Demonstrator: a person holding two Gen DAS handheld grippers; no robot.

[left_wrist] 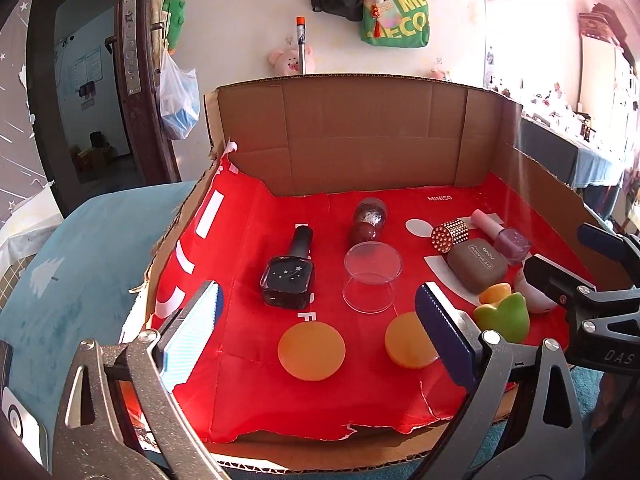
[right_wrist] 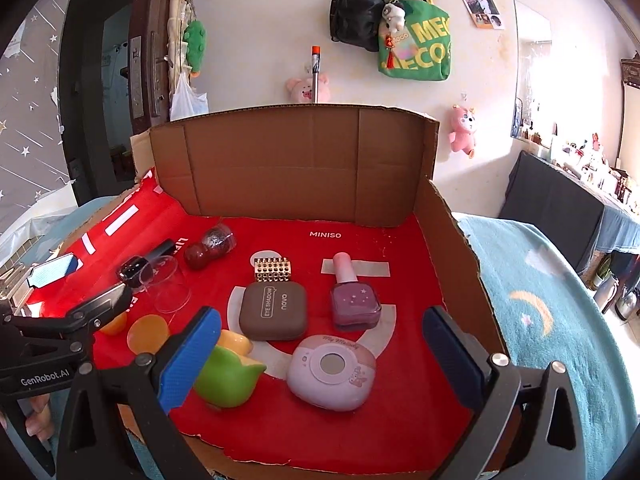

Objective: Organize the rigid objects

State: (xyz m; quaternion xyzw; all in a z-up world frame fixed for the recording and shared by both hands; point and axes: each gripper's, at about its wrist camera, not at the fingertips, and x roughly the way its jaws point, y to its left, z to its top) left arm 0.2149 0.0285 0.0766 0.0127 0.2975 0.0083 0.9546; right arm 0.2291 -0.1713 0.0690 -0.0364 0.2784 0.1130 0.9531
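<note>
- So, the open brown cardboard box (right_wrist: 288, 168) lined with a red paper sheet (right_wrist: 404, 248) holds every item, loose and ungrouped; I judge the sorting barely begun.
- My left gripper (left_wrist: 316, 312) hovers at the near edge with jaws wide and empty; my right gripper (right_wrist: 320, 356) does the same.
- The brown rounded eyeshadow case (right_wrist: 274, 312) touches the gold studded cylinder (right_wrist: 273, 270).
- The lilac round compact (right_wrist: 332, 376) and the green-and-yellow tulip-shaped piece (right_wrist: 228, 376) lie nearest my right jaws.
- The clear plastic cup (left_wrist: 371, 276) lies tipped beside the black square bottle (left_wrist: 290, 280).
- The purple nail-polish bottle (right_wrist: 354, 300) lies apart.
- Two orange discs (left_wrist: 311, 352) remain unstacked.
</note>
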